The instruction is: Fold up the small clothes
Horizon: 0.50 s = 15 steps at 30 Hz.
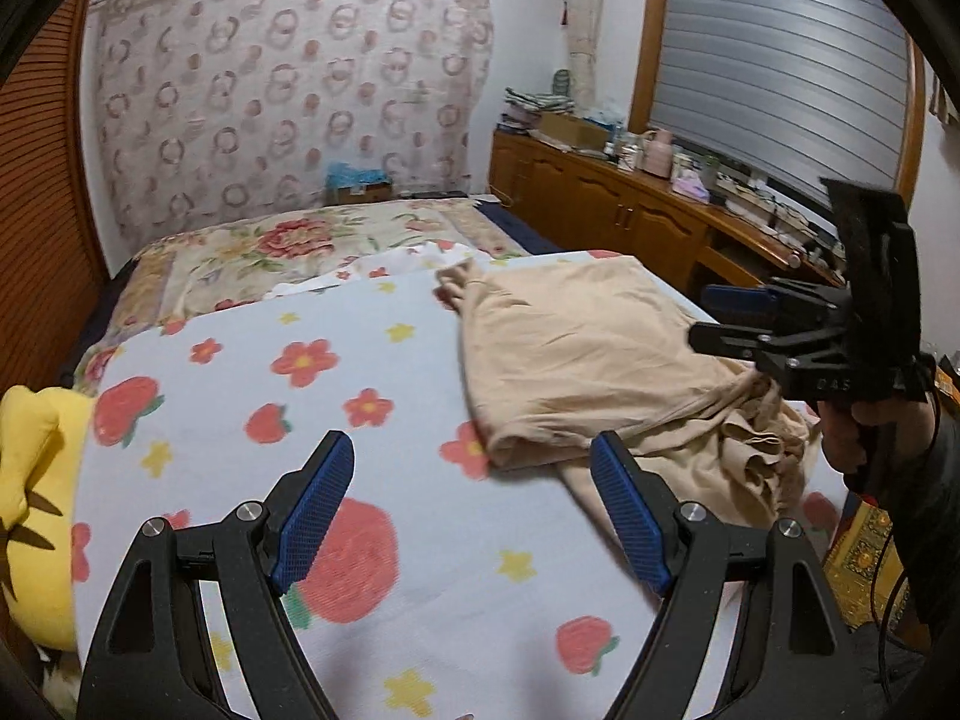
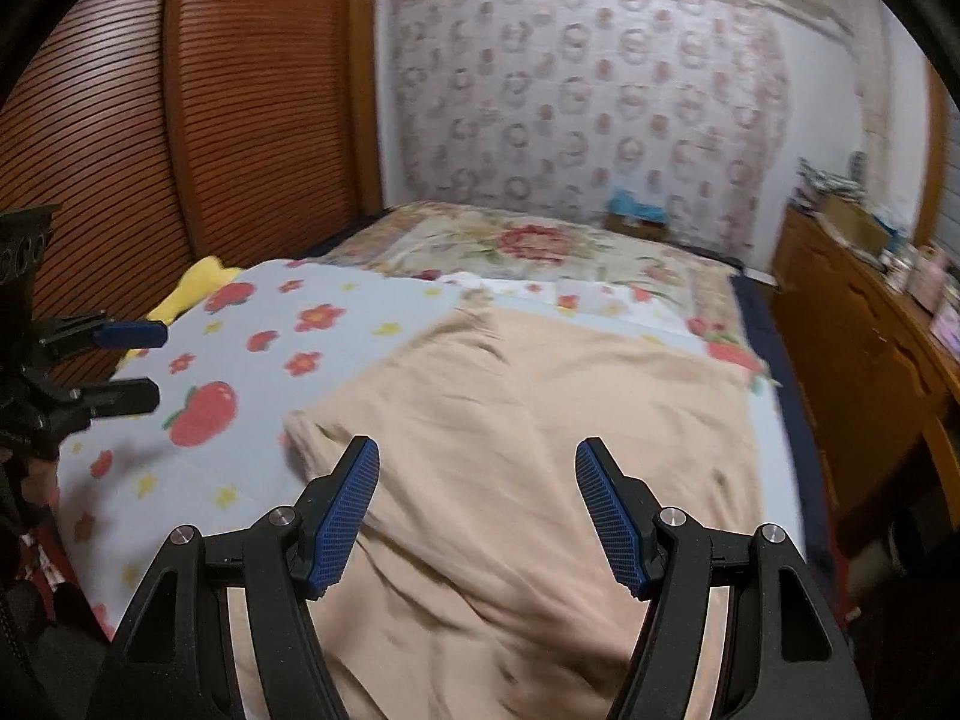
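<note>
One beige garment (image 1: 576, 354) lies on the bed (image 1: 384, 540), on top of a pale blue blanket (image 1: 420, 516) printed with strawberries and flowers. It is the only piece of clothing laid out there. In the left wrist view it sits to the right of centre. Its far part is smoothed flat with a fairly straight far edge, and its near right end is bunched into loose folds close to the bed's edge. Its long axis runs from that crumpled near end away toward the head of the bed, and a small gathered corner sticks up at the far left. In the right wrist view the same garment (image 2: 540, 420) fills the middle of the frame and spreads away from the camera.

Two grippers are in play. The left gripper (image 1: 474, 468) hovers above the blanket with its two blue pads (image 1: 312, 510) spread wide and nothing between them; the garment's near left corner lies just beyond its right finger. The right gripper (image 2: 477, 474) hangs over the garment, its jaws also standing well apart and gripping nothing. Each gripper shows from the side in the other's camera, the right one held by a hand (image 1: 864, 444) in a dark sleeve.

One yellow plush toy (image 1: 36, 480) rests at the blanket's left edge. Beyond the blanket lies one floral quilt (image 1: 288, 252), and one wooden cabinet (image 1: 600, 192) crowded with small items runs along the right wall under a window.
</note>
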{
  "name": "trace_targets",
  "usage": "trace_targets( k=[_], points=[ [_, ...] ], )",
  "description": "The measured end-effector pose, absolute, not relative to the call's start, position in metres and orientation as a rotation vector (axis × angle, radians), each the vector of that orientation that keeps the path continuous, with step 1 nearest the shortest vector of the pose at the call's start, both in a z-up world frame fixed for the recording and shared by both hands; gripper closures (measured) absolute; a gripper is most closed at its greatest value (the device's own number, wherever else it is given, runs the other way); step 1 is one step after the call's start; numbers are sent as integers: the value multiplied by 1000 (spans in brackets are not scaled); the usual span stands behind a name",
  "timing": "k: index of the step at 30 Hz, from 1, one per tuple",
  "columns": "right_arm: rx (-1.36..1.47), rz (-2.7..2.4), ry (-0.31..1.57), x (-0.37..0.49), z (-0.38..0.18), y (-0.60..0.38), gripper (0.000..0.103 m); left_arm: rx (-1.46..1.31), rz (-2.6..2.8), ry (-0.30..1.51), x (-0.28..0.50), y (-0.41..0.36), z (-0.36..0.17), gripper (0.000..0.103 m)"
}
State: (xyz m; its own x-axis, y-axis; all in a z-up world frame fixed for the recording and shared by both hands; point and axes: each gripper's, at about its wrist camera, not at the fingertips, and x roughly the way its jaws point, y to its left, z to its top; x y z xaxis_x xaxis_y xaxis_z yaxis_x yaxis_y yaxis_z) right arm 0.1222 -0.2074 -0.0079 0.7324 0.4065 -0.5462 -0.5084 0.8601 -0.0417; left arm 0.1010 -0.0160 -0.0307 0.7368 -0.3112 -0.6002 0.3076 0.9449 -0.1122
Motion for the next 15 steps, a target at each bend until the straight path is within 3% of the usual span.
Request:
trace_targets(
  k=[15],
  points=[
    [-371, 733, 798, 198, -45, -118, 33, -43, -298, 654, 95, 14, -40, 22]
  ],
)
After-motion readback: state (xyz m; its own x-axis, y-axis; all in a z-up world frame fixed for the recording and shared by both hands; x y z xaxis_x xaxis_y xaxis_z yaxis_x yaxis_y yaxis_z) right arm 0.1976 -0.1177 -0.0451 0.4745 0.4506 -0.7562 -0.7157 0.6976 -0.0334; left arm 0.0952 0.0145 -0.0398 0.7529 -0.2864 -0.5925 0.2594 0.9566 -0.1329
